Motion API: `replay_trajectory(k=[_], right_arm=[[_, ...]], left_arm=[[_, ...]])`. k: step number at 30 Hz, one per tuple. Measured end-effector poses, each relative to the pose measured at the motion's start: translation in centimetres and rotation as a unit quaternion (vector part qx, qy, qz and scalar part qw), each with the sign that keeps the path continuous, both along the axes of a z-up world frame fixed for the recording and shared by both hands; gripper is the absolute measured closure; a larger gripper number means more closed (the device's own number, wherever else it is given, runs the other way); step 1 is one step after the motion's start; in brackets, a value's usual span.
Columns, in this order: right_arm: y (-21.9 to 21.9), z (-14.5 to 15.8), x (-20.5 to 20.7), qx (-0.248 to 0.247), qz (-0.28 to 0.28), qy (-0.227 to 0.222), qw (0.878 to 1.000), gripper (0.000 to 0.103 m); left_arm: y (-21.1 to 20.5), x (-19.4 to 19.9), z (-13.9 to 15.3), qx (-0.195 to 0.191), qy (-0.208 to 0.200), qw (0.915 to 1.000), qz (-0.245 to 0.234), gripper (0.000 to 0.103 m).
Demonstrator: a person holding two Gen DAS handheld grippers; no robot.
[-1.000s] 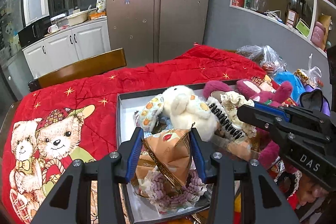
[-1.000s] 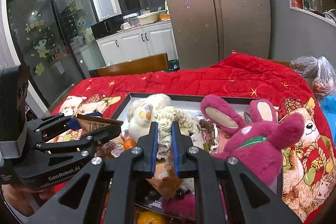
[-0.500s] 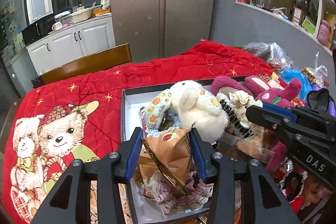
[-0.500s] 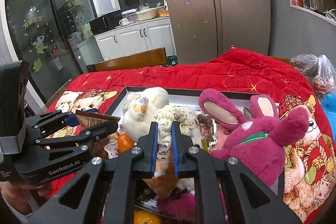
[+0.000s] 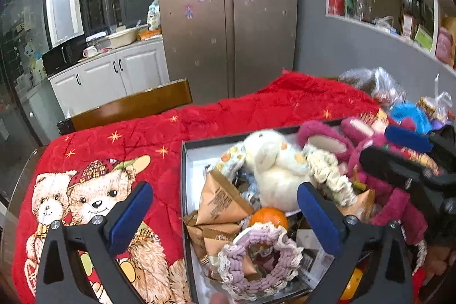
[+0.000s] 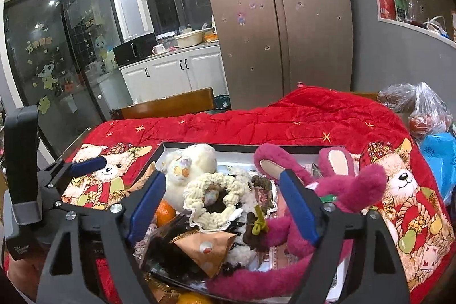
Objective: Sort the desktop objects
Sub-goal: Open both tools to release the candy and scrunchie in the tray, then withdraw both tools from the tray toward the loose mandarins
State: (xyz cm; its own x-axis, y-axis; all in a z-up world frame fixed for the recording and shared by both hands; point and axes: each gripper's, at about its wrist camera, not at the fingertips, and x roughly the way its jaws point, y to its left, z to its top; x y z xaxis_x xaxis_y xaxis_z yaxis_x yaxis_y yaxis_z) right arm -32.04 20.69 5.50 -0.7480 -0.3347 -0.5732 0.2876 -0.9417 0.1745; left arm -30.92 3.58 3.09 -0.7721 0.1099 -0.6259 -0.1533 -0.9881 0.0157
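A dark shallow box (image 5: 186,161) on the red blanket is piled with objects. My left gripper (image 5: 225,208) is open and empty above its left part. Below it lie brown triangular snack packets (image 5: 221,200), an orange (image 5: 269,215) and a purple scrunchie (image 5: 260,258). A white plush toy (image 5: 273,161) lies behind. My right gripper (image 6: 223,202) is open and empty over the box (image 6: 299,149). Between its fingers lie a cream scrunchie (image 6: 213,197) and a brown packet (image 6: 206,247). A magenta plush bear (image 6: 336,190) lies to the right.
The red bear-print blanket (image 5: 94,190) covers the table. A wooden chair back (image 5: 134,104) stands at the far edge. Plastic bags (image 6: 424,116) and a blue bag (image 6: 439,155) crowd the right side. The right gripper's body (image 5: 413,173) crosses the left wrist view.
Both grippers have opened. The left let go of the brown packet, which now lies in the box. The right let go of the cream scrunchie, which now rests on the pile.
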Motion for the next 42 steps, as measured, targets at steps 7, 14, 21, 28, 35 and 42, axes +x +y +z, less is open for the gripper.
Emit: replay_trajectory(k=[7,14,21,28,35,42], right_arm=[[-0.2,0.3,0.3,0.004,0.01,0.002,1.0,0.011],[1.1,1.7,0.9,-0.018,0.007,0.007,1.0,0.01],[2.4,5.6,3.8,-0.03,-0.003,0.033,0.999,0.006],[3.1,8.6,8.2,-0.042,-0.002,0.071,0.997,0.005],[1.8,8.9,11.5,-0.037,0.015,0.084,0.996,0.005],[0.5,4.9,13.9,-0.026,0.021,0.068,0.997,0.005]], left_arm=[[-0.3,0.1,0.5,0.005,0.003,1.0,0.002,0.0],[-0.6,0.4,1.0,0.004,-0.002,1.0,0.009,0.0],[-0.2,3.9,4.7,0.011,0.026,0.9996,0.009,0.0],[-0.2,8.4,6.8,0.041,0.033,0.9986,-0.006,0.0],[-0.4,11.1,6.3,0.023,0.031,0.9993,0.006,0.0],[-1.0,12.7,2.7,0.021,0.007,0.9997,0.013,0.0]])
